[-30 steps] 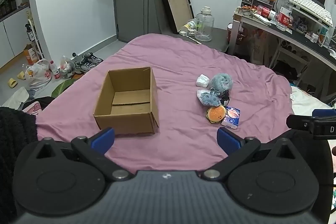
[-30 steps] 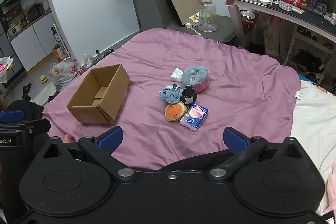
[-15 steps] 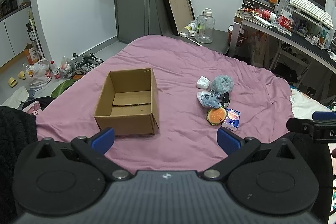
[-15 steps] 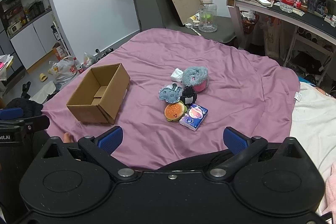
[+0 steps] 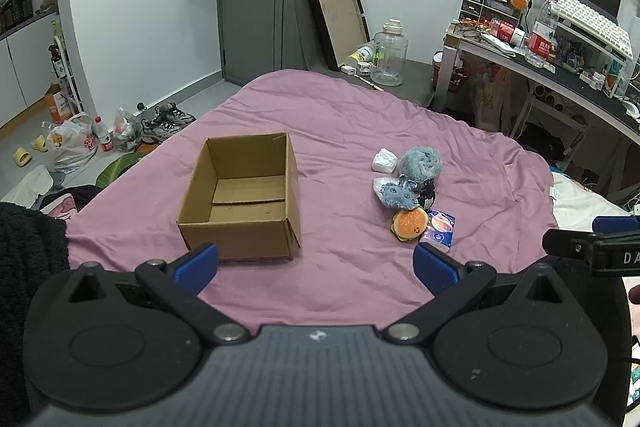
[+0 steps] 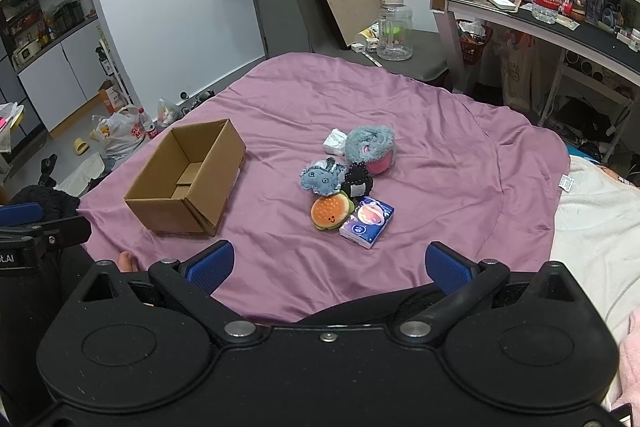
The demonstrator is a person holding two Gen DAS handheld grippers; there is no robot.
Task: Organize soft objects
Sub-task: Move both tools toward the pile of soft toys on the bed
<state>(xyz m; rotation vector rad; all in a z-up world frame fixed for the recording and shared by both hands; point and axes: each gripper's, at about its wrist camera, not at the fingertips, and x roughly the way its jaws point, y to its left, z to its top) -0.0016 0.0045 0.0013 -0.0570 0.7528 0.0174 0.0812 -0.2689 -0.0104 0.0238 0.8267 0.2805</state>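
Note:
An empty cardboard box (image 5: 244,195) (image 6: 188,179) sits open on the purple bedspread (image 5: 340,131). To its right lies a pile of soft things: a fluffy grey-pink plush (image 6: 370,149), a small grey animal plush (image 6: 322,181), a black plush (image 6: 358,183), a burger plush (image 6: 330,213), a blue tissue pack (image 6: 367,221) and a white packet (image 6: 335,141). My left gripper (image 5: 316,267) hangs open above the bed's near edge, in front of the box. My right gripper (image 6: 327,265) is open too, short of the pile, holding nothing.
A desk (image 6: 560,27) crowded with bottles, drawers and a keyboard stands at the right. A big clear jug (image 5: 389,53) and a leaning framed board (image 5: 336,15) stand beyond the bed. Bags, shoes and bottles (image 5: 100,139) litter the floor at left. White bedding (image 6: 592,227) lies right.
Both views have crept slightly forward and steadied. The box and soft things lie as before; both grippers stay open.

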